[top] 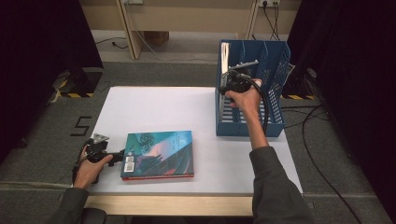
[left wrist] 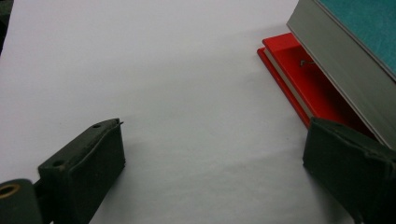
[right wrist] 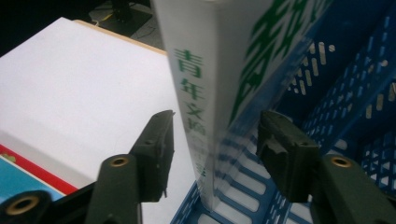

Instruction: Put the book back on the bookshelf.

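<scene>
The white book (right wrist: 205,93) stands upright in the leftmost slot of the blue file rack (top: 275,70), and the right claw (right wrist: 215,140) straddles its spine with both pads off it, so it's released; I'd back that claw straight out so it doesn't tip the book. The left claw (left wrist: 212,158) sits open on the table (top: 154,107), well left of the rack, one pad at the corner of the teal book (top: 159,154).

The table (top: 154,105) has a white top and a light wooden front edge. Around it the floor (top: 42,135) is covered with grey carpet. Black curtains (top: 42,32) hang on both sides. Behind stands a pale wooden frame (top: 128,28), and black cables (top: 317,140) lie on the floor at the right.
</scene>
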`<state>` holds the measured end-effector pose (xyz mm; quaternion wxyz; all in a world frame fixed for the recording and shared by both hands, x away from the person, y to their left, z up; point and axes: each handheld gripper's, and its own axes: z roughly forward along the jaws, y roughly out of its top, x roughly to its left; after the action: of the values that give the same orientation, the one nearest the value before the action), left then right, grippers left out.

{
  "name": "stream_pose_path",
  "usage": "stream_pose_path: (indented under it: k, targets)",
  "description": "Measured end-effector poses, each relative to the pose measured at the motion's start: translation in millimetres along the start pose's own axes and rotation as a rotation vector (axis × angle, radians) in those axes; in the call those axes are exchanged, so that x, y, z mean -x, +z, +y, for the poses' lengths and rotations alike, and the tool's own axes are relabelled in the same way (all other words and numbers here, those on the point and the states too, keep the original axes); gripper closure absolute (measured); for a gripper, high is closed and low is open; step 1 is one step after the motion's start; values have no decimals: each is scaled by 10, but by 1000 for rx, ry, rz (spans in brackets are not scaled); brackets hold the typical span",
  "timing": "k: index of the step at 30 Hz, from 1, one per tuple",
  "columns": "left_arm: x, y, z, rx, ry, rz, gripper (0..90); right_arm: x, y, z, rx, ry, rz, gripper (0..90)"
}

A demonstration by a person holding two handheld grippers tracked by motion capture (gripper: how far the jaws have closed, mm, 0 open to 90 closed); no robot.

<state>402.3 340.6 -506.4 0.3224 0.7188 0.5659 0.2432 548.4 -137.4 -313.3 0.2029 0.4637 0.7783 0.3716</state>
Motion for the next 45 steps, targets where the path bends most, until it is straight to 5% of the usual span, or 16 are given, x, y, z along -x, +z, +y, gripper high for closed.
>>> stream_pose_path:
  k: [14, 37, 45]
  targets:
    - [-1, -1, 0, -1, 0, -1, 43, 98, -187, -242, 17, 70, 54, 345]
    - [-1, -1, 0, -1, 0, -1, 43, -76, -376, -814, 25, 23, 175, 316]
    - [-2, 0, 0, 1, -1, -2, 43, -188, -319, -1047, -5, 25, 222, 281]
